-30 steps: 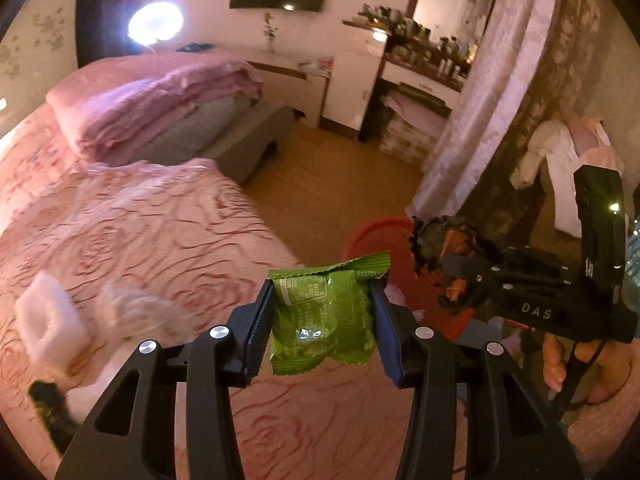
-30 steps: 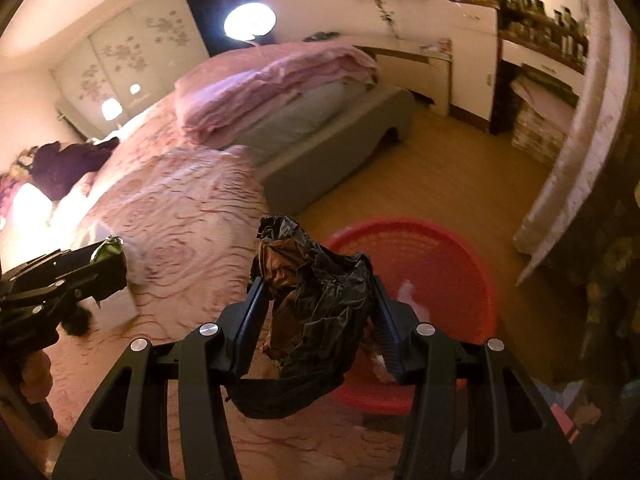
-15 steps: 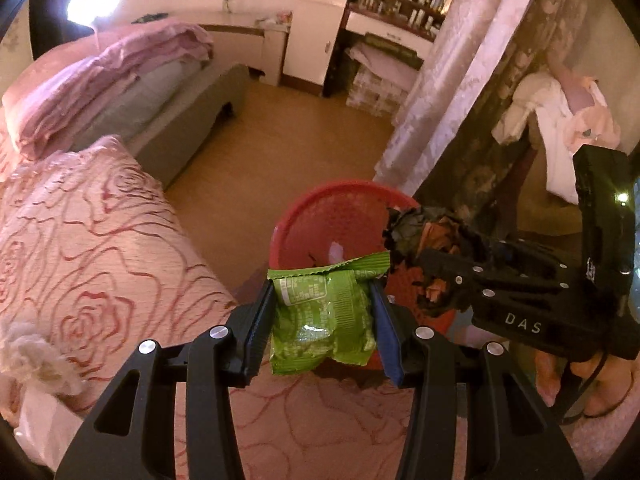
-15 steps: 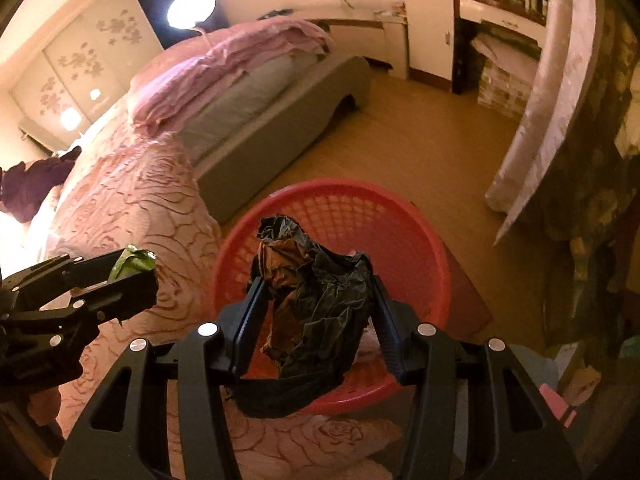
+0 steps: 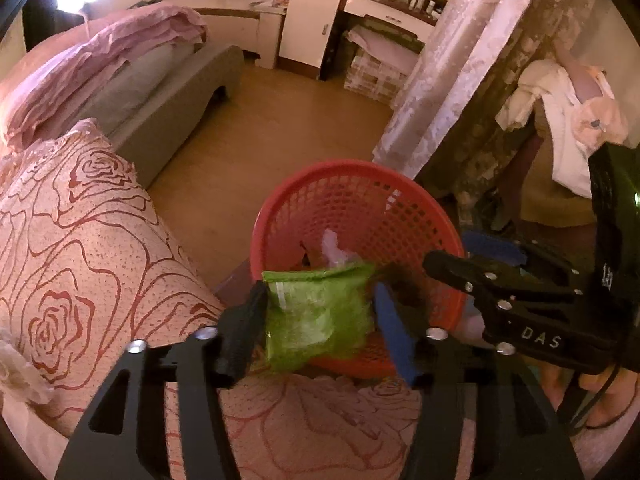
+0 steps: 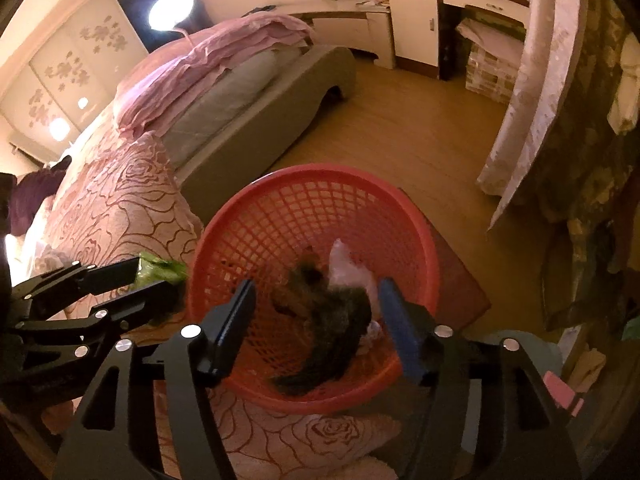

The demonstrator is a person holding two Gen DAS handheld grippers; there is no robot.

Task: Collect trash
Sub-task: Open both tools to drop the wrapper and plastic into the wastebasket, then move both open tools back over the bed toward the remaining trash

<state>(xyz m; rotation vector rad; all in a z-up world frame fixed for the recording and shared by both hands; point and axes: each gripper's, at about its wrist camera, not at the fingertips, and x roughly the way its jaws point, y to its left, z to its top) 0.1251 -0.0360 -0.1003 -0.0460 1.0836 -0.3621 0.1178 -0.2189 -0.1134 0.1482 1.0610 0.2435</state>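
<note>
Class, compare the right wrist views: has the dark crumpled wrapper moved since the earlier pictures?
Yes. The dark crumpled wrapper has left the just-opened right gripper pads and is dropping inside the red basket.

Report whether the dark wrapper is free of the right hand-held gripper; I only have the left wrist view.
Observer: Free. The right hand-held gripper's jaws have just been opening; the dark wrapper hangs between them, touching neither pad, over the red basket.
Operator: Check my green packet against the rim.
Observer: From the right wrist it appears just left of the rim, between the left hand-held gripper's jaws, which have just been opening.
</note>
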